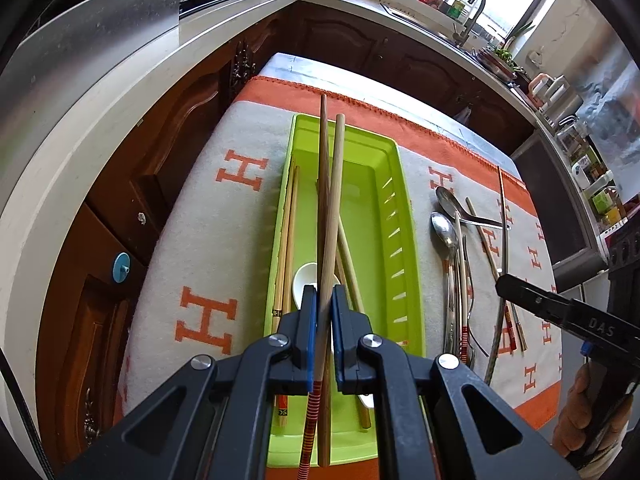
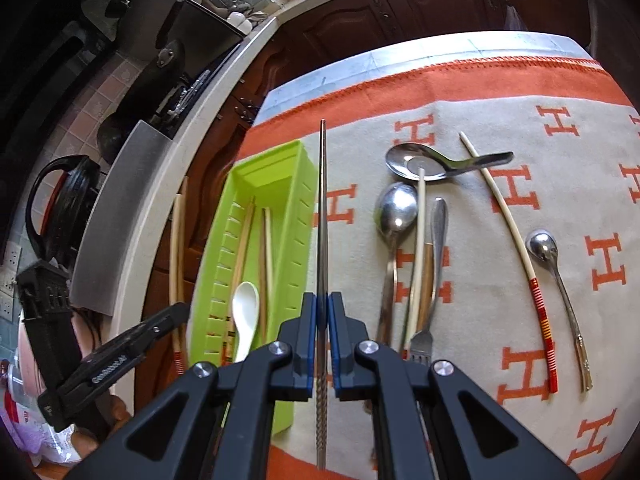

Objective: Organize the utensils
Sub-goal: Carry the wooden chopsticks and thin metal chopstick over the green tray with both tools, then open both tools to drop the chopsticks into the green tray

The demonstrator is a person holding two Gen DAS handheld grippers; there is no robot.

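**Chopsticks in both grippers, tray is the target**

Chopsticks [image 1: 329, 216] are clamped as a wooden pair in my left gripper [image 1: 324, 300], jaws nearly closed on them, hanging over the green tray [image 1: 394, 184]. My right gripper [image 2: 322, 308] is pinched tight on a single metal chopstick [image 2: 322, 200], held above the cloth [image 2: 520, 208] just beside the tray's wall. Spoons [image 2: 394, 208] and a fork [image 2: 420, 350] lie on the cloth.

I judge the pair wants lowering parallel to the sticks inside the tray, clear of the white spoon [image 2: 246, 312], released low. The crossed tips could snag the far rim.
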